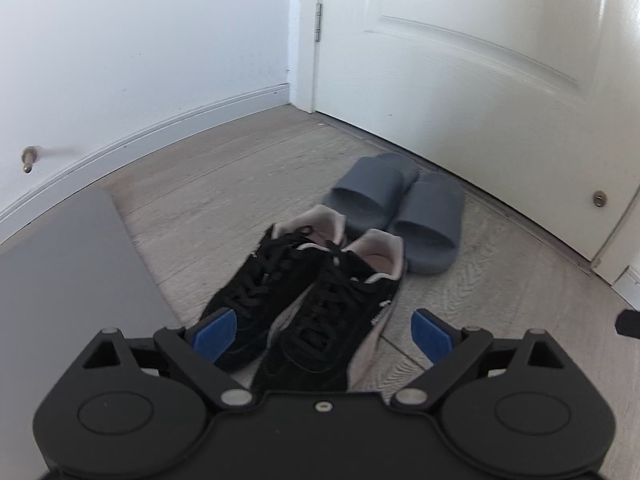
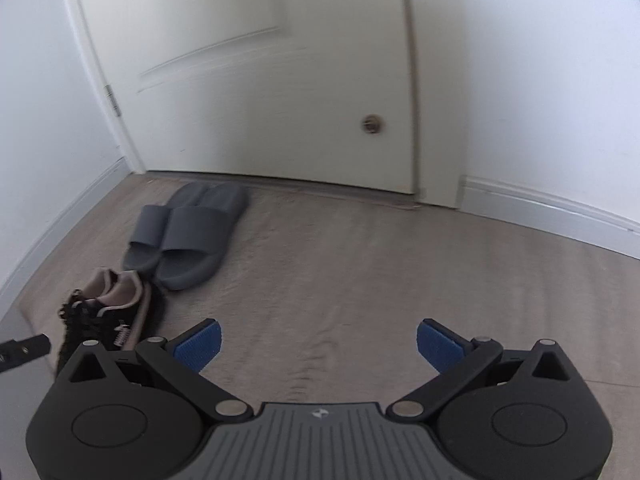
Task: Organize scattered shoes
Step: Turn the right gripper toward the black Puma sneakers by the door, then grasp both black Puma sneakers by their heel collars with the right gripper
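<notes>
Left wrist view: left gripper (image 1: 323,334) spread wide, blue pads (image 1: 214,330) apart, nothing pinched. Beyond and below the open jaws, a pair of black sneakers (image 1: 304,300) side by side on the pale wood-look floor (image 1: 500,300), toes toward the camera, pink-lined heels toward the door. Just behind the heels, a pair of grey slides (image 1: 396,210), close together, the left one set further back, near the foot of the white door (image 1: 480,60). A dark flat panel (image 1: 68,264) at the left edge, possibly furniture; too little visible to tell. A brass doorstop (image 1: 29,160) on the left wall.

Right wrist view: right gripper (image 2: 319,344) likewise spread wide, jaws empty, only bare floor between them. Grey slides up and to the left, by the door's hinge side. Black sneakers at lower left, partly hidden behind the gripper body, just in front of the slides. Picture slightly blurred. Tip of the other gripper at far left edge.
</notes>
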A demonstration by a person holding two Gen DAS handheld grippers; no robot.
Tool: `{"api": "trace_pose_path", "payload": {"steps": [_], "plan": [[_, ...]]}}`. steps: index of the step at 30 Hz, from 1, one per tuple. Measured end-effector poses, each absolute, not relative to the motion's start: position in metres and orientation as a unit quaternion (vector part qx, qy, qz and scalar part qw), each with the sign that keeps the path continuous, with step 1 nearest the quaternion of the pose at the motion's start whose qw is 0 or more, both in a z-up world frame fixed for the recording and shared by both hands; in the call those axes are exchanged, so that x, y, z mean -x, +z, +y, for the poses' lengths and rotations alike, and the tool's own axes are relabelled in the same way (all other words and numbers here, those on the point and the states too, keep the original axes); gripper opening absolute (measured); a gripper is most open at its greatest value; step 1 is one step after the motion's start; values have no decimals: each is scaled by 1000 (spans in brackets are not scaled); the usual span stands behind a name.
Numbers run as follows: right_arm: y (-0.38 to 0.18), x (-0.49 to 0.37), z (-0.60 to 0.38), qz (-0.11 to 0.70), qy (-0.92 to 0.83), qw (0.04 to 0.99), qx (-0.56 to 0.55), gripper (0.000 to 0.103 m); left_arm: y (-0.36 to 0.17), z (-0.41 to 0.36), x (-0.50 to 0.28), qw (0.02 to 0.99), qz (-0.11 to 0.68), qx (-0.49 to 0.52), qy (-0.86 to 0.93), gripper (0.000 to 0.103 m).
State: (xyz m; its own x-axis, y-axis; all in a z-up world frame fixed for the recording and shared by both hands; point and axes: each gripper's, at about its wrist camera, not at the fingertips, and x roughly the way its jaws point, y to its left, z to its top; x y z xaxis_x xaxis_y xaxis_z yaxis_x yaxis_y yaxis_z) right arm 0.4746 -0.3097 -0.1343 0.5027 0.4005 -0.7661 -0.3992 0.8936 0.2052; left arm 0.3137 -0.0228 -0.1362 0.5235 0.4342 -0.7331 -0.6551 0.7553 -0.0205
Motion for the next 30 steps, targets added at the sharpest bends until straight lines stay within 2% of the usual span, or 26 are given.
{"api": "trace_pose_path", "payload": {"steps": [2,5,6,11,14,18,24,30], "plan": [[-133,-483,-256,458,270,847,13,103,-141,-11,-309,856,374,150,324,95],[-132,-481,-181,420,312,842,134,103,-151,1,-306,849,378,160,332,95],[-132,-482,-163,423,318,836,144,103,-155,5,-304,847,378,167,335,95],[-137,-505,-91,487,357,791,99,103,-174,11,-303,835,392,180,342,95],[-153,-522,-60,544,345,764,31,102,-180,13,-302,832,399,176,342,95],[-182,-541,-36,607,300,733,-59,94,-183,23,-298,830,399,186,343,95],[-207,-533,-8,642,274,714,-48,84,-192,32,-298,824,405,196,344,95],[-231,-527,11,663,258,701,-50,77,-201,30,-301,821,417,188,341,95]]}}
